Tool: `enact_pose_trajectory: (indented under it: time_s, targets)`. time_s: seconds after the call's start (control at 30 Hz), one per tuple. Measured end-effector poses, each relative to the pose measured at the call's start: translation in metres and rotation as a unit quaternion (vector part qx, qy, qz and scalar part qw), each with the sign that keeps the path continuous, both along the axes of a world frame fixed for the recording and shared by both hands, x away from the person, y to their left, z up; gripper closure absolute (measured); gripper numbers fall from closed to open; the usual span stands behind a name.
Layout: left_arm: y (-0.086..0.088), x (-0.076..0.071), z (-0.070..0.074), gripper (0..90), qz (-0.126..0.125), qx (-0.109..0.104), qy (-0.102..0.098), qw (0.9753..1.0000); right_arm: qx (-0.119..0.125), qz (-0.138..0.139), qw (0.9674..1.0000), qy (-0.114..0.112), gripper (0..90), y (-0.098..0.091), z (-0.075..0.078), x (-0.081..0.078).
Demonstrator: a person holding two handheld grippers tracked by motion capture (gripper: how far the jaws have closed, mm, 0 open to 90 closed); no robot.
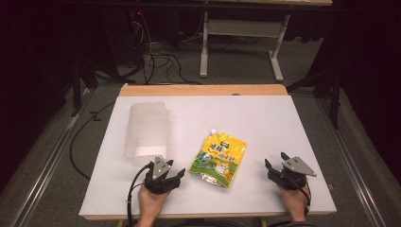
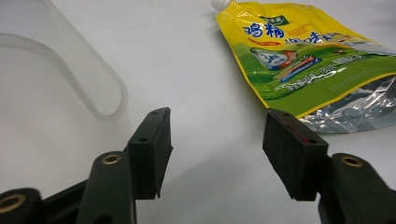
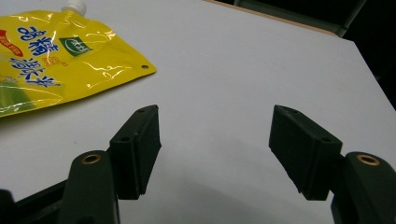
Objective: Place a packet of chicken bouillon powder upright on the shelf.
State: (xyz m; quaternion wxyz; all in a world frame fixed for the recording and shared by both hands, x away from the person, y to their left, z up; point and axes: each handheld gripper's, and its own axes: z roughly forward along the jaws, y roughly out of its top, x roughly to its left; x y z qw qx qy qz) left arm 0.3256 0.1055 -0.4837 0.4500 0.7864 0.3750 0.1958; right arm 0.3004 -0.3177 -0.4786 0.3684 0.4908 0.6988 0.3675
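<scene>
A yellow and green spouted pouch (image 1: 218, 159) lies flat on the white table top (image 1: 265, 123), spout pointing away from me. A clear plastic container (image 1: 145, 133) lies on its side to the left of it. My left gripper (image 1: 166, 169) rests near the front edge, between container and pouch, open and holding nothing. In the left gripper view the pouch (image 2: 308, 56) is ahead to the right and the container's rim (image 2: 93, 79) ahead to the left. My right gripper (image 1: 275, 163) stands open and empty, right of the pouch (image 3: 56, 65).
The table's wooden back edge (image 1: 203, 90) shows beyond the white sheet. Behind it stand a white table frame (image 1: 241, 33) and loose cables (image 1: 156, 56) on the floor. Bare white surface stretches across the back and right of the table.
</scene>
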Motion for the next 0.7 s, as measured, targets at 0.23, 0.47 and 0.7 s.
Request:
enact_pose_trajectory:
  time_s: [0.23,0.47,0.7]
  targets:
    - [-0.0001,0.0004,-0.0001,41.1,0.000,0.000,0.002,1.0000,-0.007,0.003,1.0000,0.001,33.7,0.0002,-0.0001,0.0006]
    - [-0.0009,0.0007,-0.0004,40.4,0.001,0.003,0.003,1.0000,-0.008,0.002,1.0000,0.002,33.3,0.0008,-0.0002,0.0007]
    - [-0.0012,0.0009,-0.0004,40.2,0.000,0.004,0.004,1.0000,-0.009,0.003,0.9999,0.003,33.2,0.0012,-0.0003,0.0009]
